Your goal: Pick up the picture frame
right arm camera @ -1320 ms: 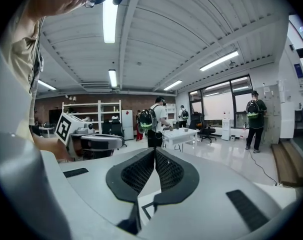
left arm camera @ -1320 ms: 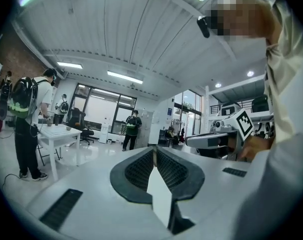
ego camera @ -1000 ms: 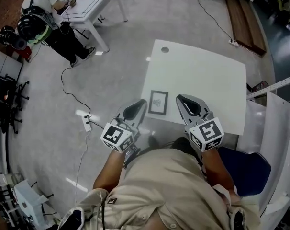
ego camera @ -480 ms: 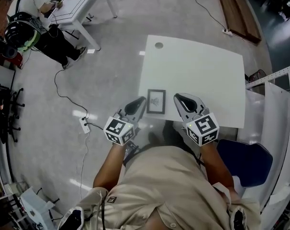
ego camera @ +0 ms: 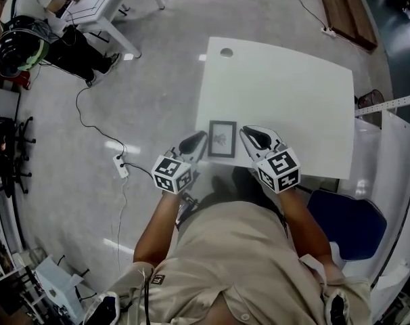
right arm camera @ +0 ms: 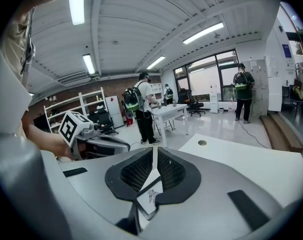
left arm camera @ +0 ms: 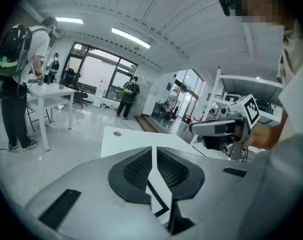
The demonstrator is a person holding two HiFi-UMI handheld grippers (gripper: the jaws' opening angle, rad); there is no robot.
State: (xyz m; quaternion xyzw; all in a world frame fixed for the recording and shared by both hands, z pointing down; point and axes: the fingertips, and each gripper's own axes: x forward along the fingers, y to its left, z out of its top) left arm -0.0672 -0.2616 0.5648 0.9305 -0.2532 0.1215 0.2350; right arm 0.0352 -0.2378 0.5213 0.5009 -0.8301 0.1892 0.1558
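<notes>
The left hand-held gripper and right hand-held gripper, both clenched and empty, flank the picture frame.
It lies flat near the worktop's front edge; best to part the jaws first, then grip its side borders squarely.

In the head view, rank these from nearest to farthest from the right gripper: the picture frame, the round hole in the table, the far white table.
1. picture frame, just left of the right gripper, near the table's front edge.
2. round hole, near the table's far edge.
3. far white table, top left, across the floor.
</notes>
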